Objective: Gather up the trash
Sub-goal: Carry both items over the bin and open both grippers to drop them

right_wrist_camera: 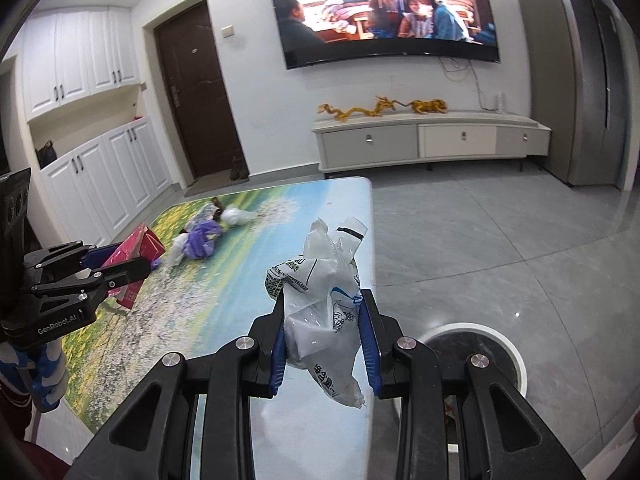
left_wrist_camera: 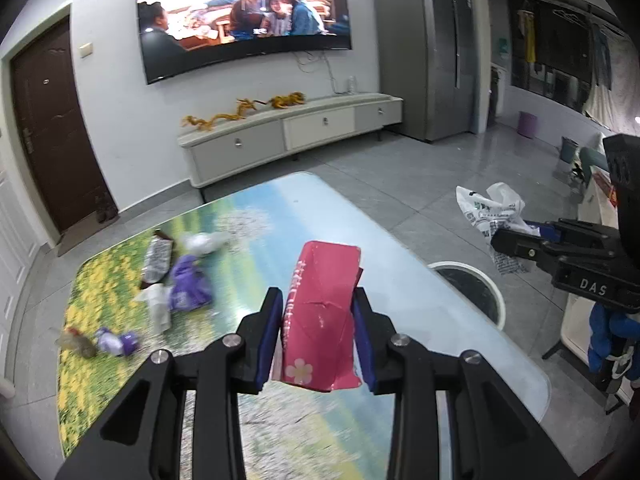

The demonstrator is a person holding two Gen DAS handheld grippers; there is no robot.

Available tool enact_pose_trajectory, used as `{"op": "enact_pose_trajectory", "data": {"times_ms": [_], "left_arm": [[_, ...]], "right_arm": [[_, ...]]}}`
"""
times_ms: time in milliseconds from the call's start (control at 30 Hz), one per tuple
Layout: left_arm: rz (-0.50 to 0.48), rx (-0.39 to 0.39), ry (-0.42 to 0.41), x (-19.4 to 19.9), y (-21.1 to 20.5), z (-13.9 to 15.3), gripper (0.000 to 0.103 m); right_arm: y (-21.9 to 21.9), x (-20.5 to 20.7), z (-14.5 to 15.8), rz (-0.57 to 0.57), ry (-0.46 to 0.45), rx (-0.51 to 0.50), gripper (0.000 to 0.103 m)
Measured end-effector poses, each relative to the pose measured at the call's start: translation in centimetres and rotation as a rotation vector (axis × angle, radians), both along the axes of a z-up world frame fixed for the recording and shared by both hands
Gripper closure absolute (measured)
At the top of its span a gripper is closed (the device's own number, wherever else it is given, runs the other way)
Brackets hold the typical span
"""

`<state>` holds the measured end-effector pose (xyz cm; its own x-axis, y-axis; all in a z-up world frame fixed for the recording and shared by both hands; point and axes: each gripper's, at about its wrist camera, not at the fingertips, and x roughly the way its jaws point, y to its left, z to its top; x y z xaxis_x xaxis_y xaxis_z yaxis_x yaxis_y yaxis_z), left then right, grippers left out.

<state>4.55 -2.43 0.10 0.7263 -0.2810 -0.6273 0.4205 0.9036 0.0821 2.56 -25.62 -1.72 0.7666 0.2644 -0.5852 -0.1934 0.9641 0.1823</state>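
Left wrist view: left tool [left_wrist_camera: 318, 322] narrowly parted, blue pads clamped on a crumpled pink paper carton with flower print [left_wrist_camera: 320, 316], held above the worktop with printed meadow cover [left_wrist_camera: 248, 216]. Remaining on the worktop, far left: dark foil wrapper [left_wrist_camera: 158, 260], purple crumpled plastic bag [left_wrist_camera: 188, 284], white crumpled wrappers [left_wrist_camera: 204, 242], small purple-and-white wrapper [left_wrist_camera: 118, 342]. Right of the worktop edge, on the floor: round white-rimmed bin [left_wrist_camera: 470, 290]. Right tool [left_wrist_camera: 516, 246] at frame right, closed on a white printed plastic bag [left_wrist_camera: 490, 210].

Right wrist view: right tool [right_wrist_camera: 326, 344] narrowly parted, pads gripping the white printed plastic bag [right_wrist_camera: 320, 300] over the worktop [right_wrist_camera: 256, 248] edge. Bin [right_wrist_camera: 478, 346] lower right, partly hidden by the tool. Left tool [right_wrist_camera: 120, 268] at left, holding the pink carton [right_wrist_camera: 138, 248].
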Motion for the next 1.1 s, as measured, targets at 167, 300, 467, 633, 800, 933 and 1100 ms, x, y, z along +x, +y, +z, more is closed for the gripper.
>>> {"op": "enact_pose_trajectory", "data": {"times_ms": [167, 300, 467, 633, 800, 933, 1100], "left_arm": [[-0.064, -0.006, 0.042, 1.4, -3.4, -0.4, 0.070], [-0.120, 0.000, 0.080, 2.8, -6.8, -1.2, 0.070], [-0.185, 0.004, 0.140, 4.7, -11.2, -2.7, 0.070], [-0.232, 0.004, 0.202, 7.3, -15.0, -4.5, 0.070], [-0.271, -0.008, 0.255, 9.6, -18.2, -6.1, 0.070], [-0.301, -0.010, 0.270, 10.6, -20.2, -7.1, 0.070], [-0.320, -0.035, 0.308, 12.1, -22.1, -8.0, 0.069]], "right_arm": [[-3.2, 0.0, -1.1, -0.067, 0.019, 0.022, 0.072], [-6.3, 0.1, -2.3, -0.134, 0.046, 0.043, 0.072], [-9.6, 1.0, -4.4, -0.200, 0.093, 0.072, 0.072], [-12.2, 2.0, -7.0, -0.250, 0.150, 0.099, 0.071], [-14.2, 3.8, -9.5, -0.294, 0.211, 0.119, 0.070], [-15.1, 4.9, -10.8, -0.308, 0.241, 0.123, 0.069], [-16.3, 5.8, -12.2, -0.322, 0.267, 0.128, 0.066]]}}
